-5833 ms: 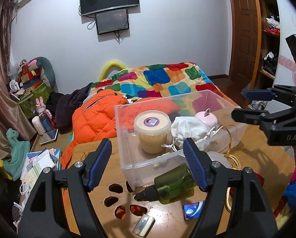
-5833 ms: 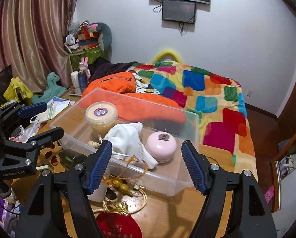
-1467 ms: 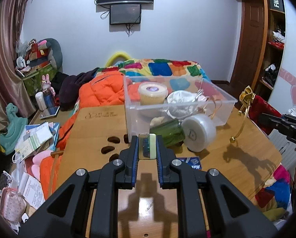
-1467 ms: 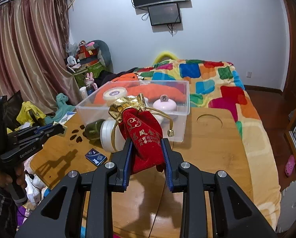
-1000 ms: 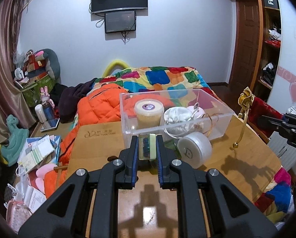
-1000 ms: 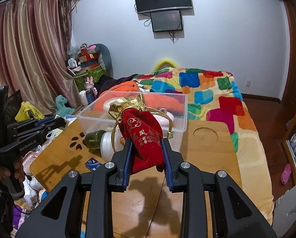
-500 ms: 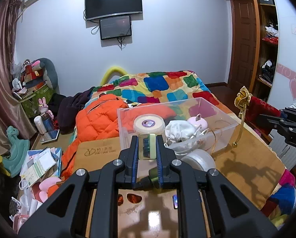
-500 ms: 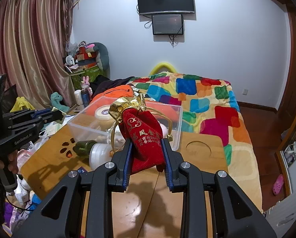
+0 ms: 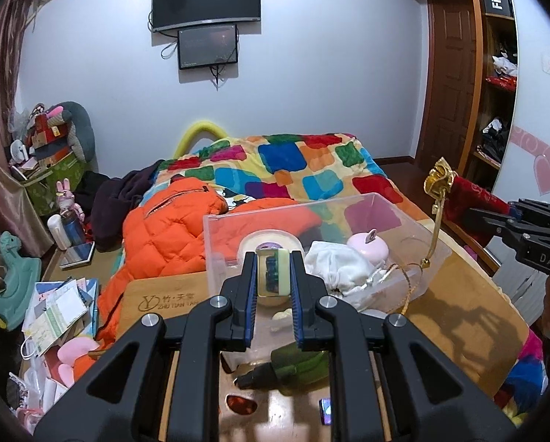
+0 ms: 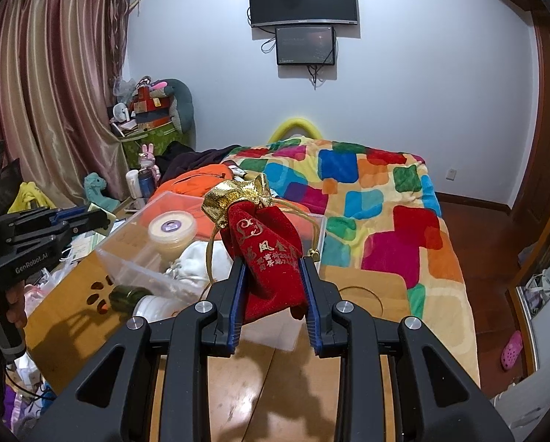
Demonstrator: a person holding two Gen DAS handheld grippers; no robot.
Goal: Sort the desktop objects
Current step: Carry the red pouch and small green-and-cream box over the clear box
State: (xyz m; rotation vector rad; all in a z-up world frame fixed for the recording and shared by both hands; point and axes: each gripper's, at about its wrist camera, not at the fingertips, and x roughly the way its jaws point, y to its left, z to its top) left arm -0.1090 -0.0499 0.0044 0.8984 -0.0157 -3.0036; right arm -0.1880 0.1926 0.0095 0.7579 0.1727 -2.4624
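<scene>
My left gripper (image 9: 273,276) is shut on a small pale rectangular case with a dark blue centre (image 9: 272,274), held just before the near wall of a clear plastic box (image 9: 403,206). My right gripper (image 10: 273,276) is shut on a red velvet pouch with a gold top and cord (image 10: 263,246), held above the box's right end (image 10: 321,228). Inside the box lie a cream tub (image 9: 271,237), a white drawstring bag (image 9: 333,261) and a pink round case (image 9: 368,245). In the left wrist view the pouch (image 9: 466,195) and right gripper (image 9: 473,213) show at the right.
A green bottle (image 9: 297,366) and a small blue card (image 9: 325,405) lie on the wooden table (image 9: 466,316) by the box. A white round container (image 10: 153,307) rests beside it. Behind are a bed with a colourful blanket (image 10: 367,191) and an orange jacket (image 9: 164,228). Clutter covers the floor at left.
Both grippers have moved forward toward the box with their objects still held. The box looks larger and nearer in both views, and the white round container has slipped behind my left gripper's fingers.
</scene>
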